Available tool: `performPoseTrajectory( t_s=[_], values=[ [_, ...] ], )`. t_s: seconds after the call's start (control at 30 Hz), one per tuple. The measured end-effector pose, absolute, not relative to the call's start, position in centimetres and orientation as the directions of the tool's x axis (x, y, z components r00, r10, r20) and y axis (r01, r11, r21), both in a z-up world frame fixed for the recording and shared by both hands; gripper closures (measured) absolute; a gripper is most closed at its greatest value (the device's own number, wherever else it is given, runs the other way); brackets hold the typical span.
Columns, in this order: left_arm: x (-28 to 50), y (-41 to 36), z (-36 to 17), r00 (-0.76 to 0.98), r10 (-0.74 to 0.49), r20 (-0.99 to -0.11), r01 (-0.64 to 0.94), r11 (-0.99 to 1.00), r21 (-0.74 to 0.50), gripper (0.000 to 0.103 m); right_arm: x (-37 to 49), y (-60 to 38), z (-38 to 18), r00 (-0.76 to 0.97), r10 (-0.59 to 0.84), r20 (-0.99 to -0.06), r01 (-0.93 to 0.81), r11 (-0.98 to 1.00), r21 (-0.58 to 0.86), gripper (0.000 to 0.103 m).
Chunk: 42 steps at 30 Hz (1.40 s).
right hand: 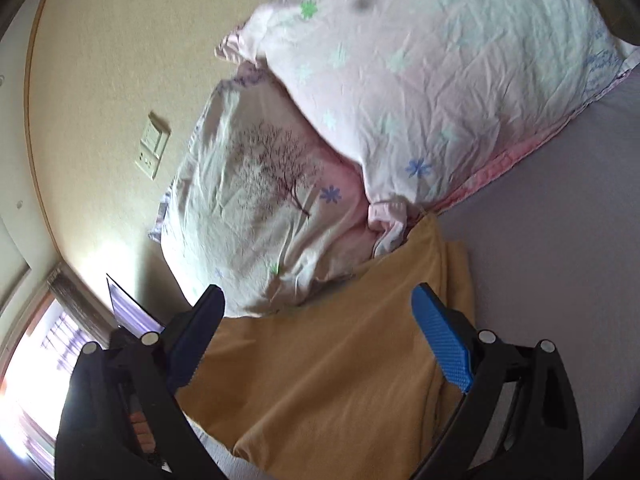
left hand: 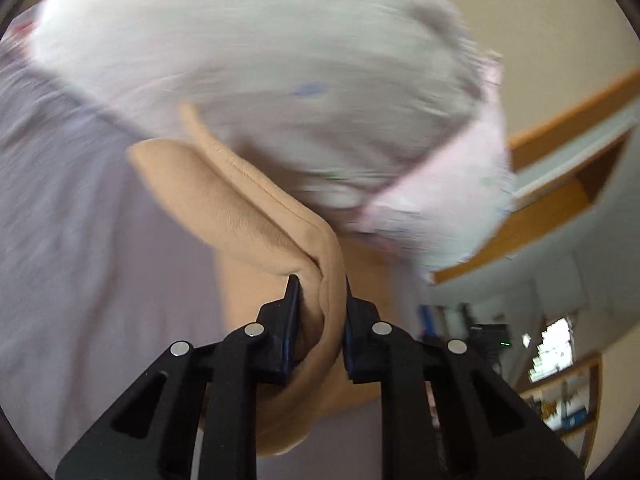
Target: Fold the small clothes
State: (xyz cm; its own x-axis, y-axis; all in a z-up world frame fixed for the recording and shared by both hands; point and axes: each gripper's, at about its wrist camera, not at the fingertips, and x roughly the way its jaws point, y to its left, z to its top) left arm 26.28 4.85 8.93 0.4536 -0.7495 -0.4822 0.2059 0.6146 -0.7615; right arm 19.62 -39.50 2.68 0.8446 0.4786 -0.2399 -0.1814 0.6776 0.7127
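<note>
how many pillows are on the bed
2. A pink floral pillow lies at the upper right, partly overlapping a white pillow with a tree print to its lower left, by the wall. Others may lie out of frame.

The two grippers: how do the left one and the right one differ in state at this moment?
The left gripper is shut on a fold of the tan garment; the right gripper is open and holds nothing. The left gripper's fingers pinch the cloth between them, while the right gripper's fingers stand wide apart over the garment. Both have black frames and blue pads, and both face the floral pillows.
</note>
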Motion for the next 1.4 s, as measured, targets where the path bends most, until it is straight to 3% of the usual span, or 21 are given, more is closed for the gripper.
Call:
performPoseTrajectory(
  t_s=[0.1,0.17,0.23,0.27,0.37,0.4,0.47,0.53,0.67,0.8,0.87,0.93,1.0,1.13,1.3,1.4],
  values=[
    [27.2,-3.4,10.4,0.338,-0.848,-0.408,0.337,0.514,-0.789,0.087,19.5,-40.2,2.7,0.863,0.441,-0.247,-0.152,0.693,0.705,0.008],
    [27.8,-8.4,9.3,0.243,-0.888,-0.39,0.366,0.457,-0.811,0.087,19.6,-40.8,2.5,0.869,0.414,-0.271,-0.123,0.712,0.691,0.008],
    [28.2,-13.7,7.3,0.071,-0.949,-0.307,0.366,0.311,-0.877,0.088,19.6,-41.3,2.4,0.873,0.394,-0.289,-0.105,0.729,0.677,0.009],
    [28.1,-15.3,6.8,0.01,-0.966,-0.259,0.359,0.245,-0.9,0.088,19.7,-41.6,2.2,0.872,0.383,-0.304,-0.09,0.737,0.67,0.009],
    [27.1,-15.5,7.5,-0.007,-0.974,-0.226,0.392,0.205,-0.897,0.084,20.1,-42.1,1.7,0.854,0.42,-0.307,-0.098,0.709,0.698,0.009],
    [26.9,-14.5,8.0,0.026,-0.969,-0.244,0.418,0.232,-0.878,0.079,20.3,-42.0,1.7,0.842,0.441,-0.31,-0.111,0.705,0.7,0.011],
    [27.0,-11.9,8.6,0.149,-0.936,-0.318,0.434,0.351,-0.83,0.046,20.7,-41.2,1.8,0.794,0.521,-0.315,-0.167,0.684,0.71,0.023],
    [26.4,-8.4,8.7,0.25,-0.887,-0.387,0.429,0.46,-0.778,0.039,21.4,-39.9,1.9,0.728,0.597,-0.337,-0.224,0.671,0.707,0.031],
    [25.6,-3.1,6.7,0.375,-0.751,-0.543,0.364,0.658,-0.659,0.037,24.6,-36.4,0.7,0.579,0.61,-0.541,-0.178,0.743,0.646,0.038],
    [25.0,0.7,4.1,0.416,-0.705,-0.575,0.307,0.704,-0.641,0.036,26.0,-34.4,-0.2,0.511,0.536,-0.672,-0.126,0.82,0.558,0.049],
    [25.2,1.8,2.9,0.417,-0.709,-0.568,0.28,0.695,-0.662,0.036,25.9,-33.9,0.0,0.487,0.559,-0.671,-0.147,0.809,0.569,0.052],
    [25.6,2.6,2.0,0.408,-0.721,-0.56,0.258,0.679,-0.687,0.035,25.8,-33.4,0.2,0.471,0.565,-0.678,-0.169,0.812,0.559,0.063],
    [25.9,2.6,1.3,0.395,-0.729,-0.56,0.249,0.671,-0.698,0.035,26.0,-32.7,0.1,0.459,0.554,-0.694,-0.178,0.823,0.539,0.065],
    [26.0,1.8,0.9,0.371,-0.733,-0.57,0.254,0.671,-0.697,0.033,25.8,-32.6,-0.2,0.484,0.537,-0.691,-0.192,0.836,0.514,0.088],
    [25.7,2.7,1.0,0.377,-0.744,-0.552,0.256,0.656,-0.71,0.031,23.6,-33.7,5.4,0.67,0.471,-0.574,-0.236,0.868,0.437,0.09],
    [25.4,2.8,1.2,0.38,-0.746,-0.546,0.258,0.653,-0.712,0.031,22.1,-35.7,6.2,0.738,0.375,-0.56,-0.167,0.907,0.387,0.09]
  ],
)
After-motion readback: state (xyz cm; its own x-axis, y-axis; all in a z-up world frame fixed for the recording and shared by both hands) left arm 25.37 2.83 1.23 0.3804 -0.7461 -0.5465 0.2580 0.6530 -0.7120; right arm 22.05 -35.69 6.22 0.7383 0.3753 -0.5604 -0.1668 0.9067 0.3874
